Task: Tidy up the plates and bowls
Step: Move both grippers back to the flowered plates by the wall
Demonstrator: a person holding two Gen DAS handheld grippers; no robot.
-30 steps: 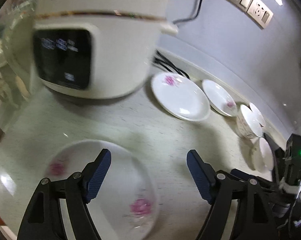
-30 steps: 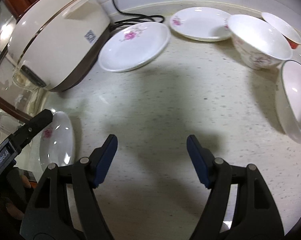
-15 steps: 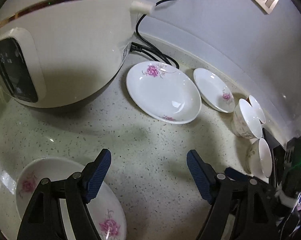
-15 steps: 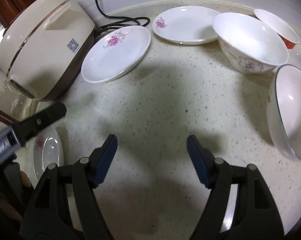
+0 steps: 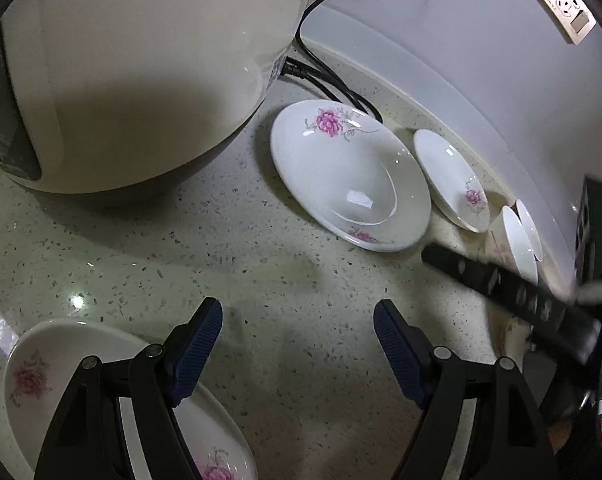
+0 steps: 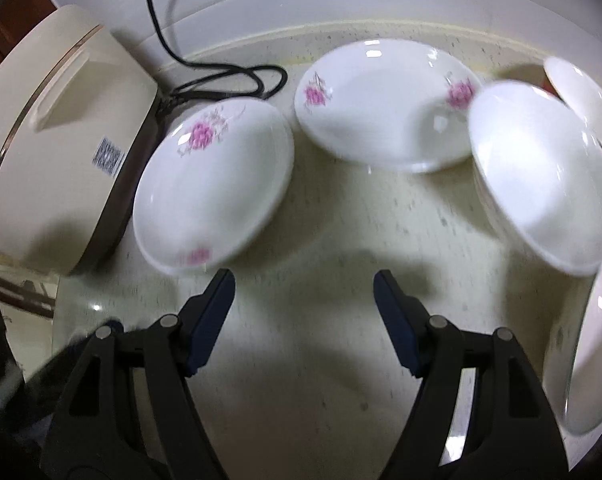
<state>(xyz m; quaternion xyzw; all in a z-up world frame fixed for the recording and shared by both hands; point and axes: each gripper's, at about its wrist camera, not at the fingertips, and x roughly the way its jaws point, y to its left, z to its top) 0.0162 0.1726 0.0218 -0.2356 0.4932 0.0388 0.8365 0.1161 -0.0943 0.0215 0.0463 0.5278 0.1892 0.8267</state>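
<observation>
White plates with pink flowers lie on a speckled counter. In the left wrist view a large plate [image 5: 349,176] and a smaller plate [image 5: 451,180] sit ahead, and another plate [image 5: 61,380] lies under my left gripper's left finger. My left gripper [image 5: 297,340] is open over bare counter. In the right wrist view my right gripper [image 6: 303,302] is open just short of the large plate [image 6: 217,188], with the second plate [image 6: 381,108] behind. A white bowl [image 6: 541,176] stands at the right, another bowl [image 6: 597,344] at the right edge.
A cream rice cooker [image 5: 133,72] fills the left, its black cable [image 6: 221,76] trailing along the wall. A small bowl with a red outside [image 6: 585,100] stands at the back right. The right gripper's arm [image 5: 509,292] crosses the left wrist view at right. Wall sockets [image 5: 565,4] sit above.
Both grippers have moved toward the back plates, which now look larger and nearer. The plate under the left gripper slid toward the lower left corner. Both stay open.
</observation>
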